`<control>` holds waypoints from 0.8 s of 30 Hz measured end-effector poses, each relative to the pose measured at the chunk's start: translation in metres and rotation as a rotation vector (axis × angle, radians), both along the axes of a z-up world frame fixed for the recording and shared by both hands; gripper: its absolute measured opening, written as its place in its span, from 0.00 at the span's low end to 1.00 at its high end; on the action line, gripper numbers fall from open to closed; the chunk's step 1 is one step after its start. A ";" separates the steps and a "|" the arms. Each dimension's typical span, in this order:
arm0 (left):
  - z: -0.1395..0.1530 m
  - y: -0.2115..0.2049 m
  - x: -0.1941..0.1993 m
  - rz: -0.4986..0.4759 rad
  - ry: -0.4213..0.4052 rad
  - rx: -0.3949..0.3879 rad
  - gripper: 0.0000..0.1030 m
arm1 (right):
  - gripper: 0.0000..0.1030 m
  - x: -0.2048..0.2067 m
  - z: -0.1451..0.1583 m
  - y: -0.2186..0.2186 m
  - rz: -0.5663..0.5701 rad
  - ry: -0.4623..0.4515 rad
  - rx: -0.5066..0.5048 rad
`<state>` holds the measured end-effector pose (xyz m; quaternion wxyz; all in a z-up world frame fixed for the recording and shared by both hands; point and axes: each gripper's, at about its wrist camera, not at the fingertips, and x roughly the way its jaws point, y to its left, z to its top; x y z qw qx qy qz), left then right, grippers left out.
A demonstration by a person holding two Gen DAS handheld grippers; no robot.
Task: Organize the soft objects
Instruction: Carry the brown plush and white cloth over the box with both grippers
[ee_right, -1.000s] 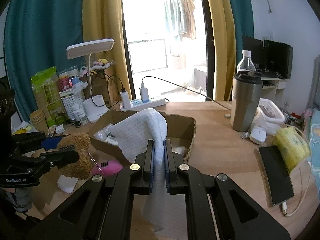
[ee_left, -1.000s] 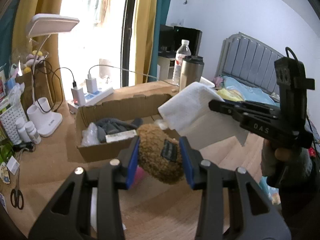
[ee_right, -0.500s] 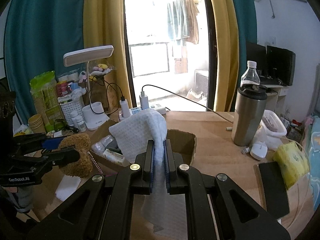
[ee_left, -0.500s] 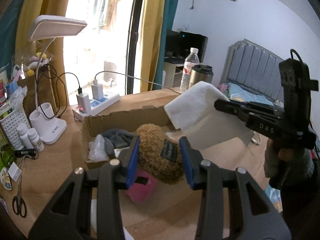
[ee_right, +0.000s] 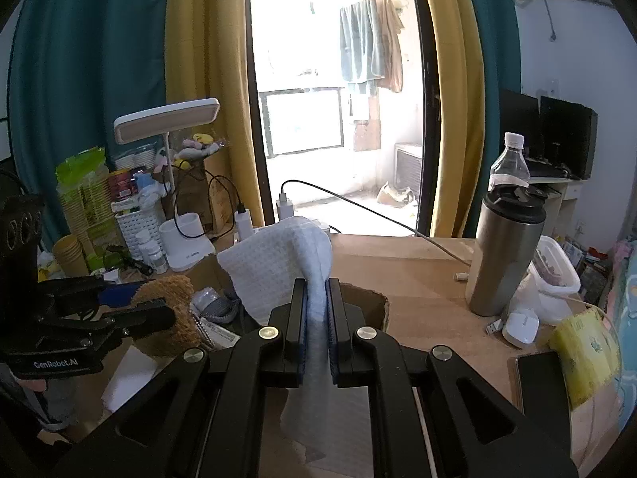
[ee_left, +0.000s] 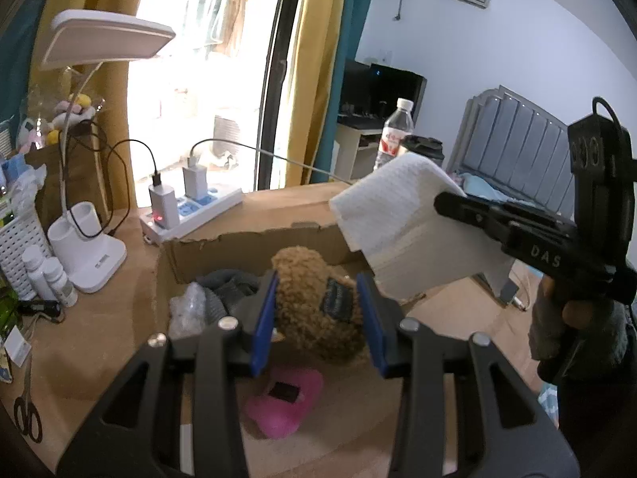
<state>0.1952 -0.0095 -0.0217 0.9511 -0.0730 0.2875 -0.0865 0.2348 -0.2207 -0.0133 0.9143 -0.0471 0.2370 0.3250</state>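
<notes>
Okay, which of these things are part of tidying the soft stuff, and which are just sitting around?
Part of the job:
- brown plush toy, in the left gripper
- white cloth, in the right gripper
- cardboard box

Just lying about:
- desk lamp
- power strip
- steel tumbler
- scissors

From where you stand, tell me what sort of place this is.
Most likely a lived-in bedroom with a wooden desk used as a work surface. A bed with a grey padded headboard stands behind it, laundry hangs on the balcony outside, and a desk lamp stands among clutter.
</notes>
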 end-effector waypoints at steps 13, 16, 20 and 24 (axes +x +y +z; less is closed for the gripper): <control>-0.013 -0.006 0.036 -0.011 0.038 -0.001 0.40 | 0.09 0.032 -0.011 0.000 -0.007 0.033 0.012; -0.016 -0.004 0.044 -0.008 0.048 -0.003 0.40 | 0.09 0.040 -0.016 0.001 -0.009 0.046 0.015; -0.021 -0.002 0.055 -0.001 0.063 -0.005 0.40 | 0.09 0.049 -0.024 0.002 -0.012 0.064 0.017; -0.027 -0.003 0.064 -0.004 0.079 -0.006 0.40 | 0.09 0.058 -0.031 0.004 -0.013 0.088 0.019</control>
